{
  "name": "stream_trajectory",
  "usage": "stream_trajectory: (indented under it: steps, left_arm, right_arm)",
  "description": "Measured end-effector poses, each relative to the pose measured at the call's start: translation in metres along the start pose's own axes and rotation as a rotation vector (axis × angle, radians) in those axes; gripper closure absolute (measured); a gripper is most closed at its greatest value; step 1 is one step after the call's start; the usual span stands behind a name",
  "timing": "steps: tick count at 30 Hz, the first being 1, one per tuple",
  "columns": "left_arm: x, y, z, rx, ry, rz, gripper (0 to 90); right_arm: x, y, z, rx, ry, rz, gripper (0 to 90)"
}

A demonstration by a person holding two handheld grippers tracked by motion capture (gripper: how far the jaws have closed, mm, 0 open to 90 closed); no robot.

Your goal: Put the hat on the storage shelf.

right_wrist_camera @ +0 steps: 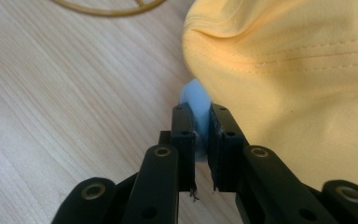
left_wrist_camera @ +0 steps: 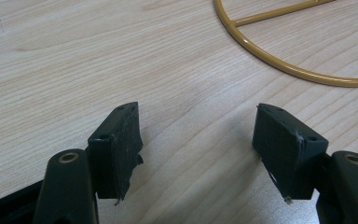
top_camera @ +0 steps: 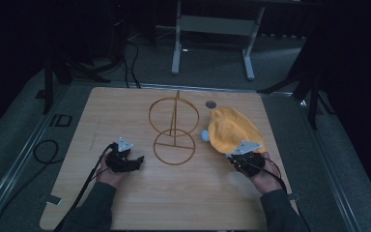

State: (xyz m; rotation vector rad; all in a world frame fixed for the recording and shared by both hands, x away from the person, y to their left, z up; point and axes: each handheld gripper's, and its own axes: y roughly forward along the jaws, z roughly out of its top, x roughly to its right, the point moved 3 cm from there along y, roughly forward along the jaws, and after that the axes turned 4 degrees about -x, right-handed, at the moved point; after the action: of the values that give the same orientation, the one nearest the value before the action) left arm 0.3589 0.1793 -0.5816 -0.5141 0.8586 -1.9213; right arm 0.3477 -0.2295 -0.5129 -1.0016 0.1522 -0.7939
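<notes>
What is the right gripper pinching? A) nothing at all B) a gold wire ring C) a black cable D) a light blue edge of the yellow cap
D: in the right gripper view the right gripper has its jaws closed on a light blue part at the edge of the yellow cap, while the gold wire stand sits apart on the table.

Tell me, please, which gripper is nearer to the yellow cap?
The right. The right gripper is at the yellow cap, its fingers closed on a pale blue part at the cap's edge. The left gripper rests across the wire stand, well apart from the cap.
</notes>
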Motion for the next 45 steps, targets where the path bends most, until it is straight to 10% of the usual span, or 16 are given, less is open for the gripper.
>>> stream_trajectory:
  steps: [45]
  left_arm:
    - [0.0, 0.0, 0.0, -0.001, 0.0, 0.0, 32.7]
  right_arm:
    - [0.036, -0.077, 0.029, 0.168, 0.058, -0.057, 78.9]
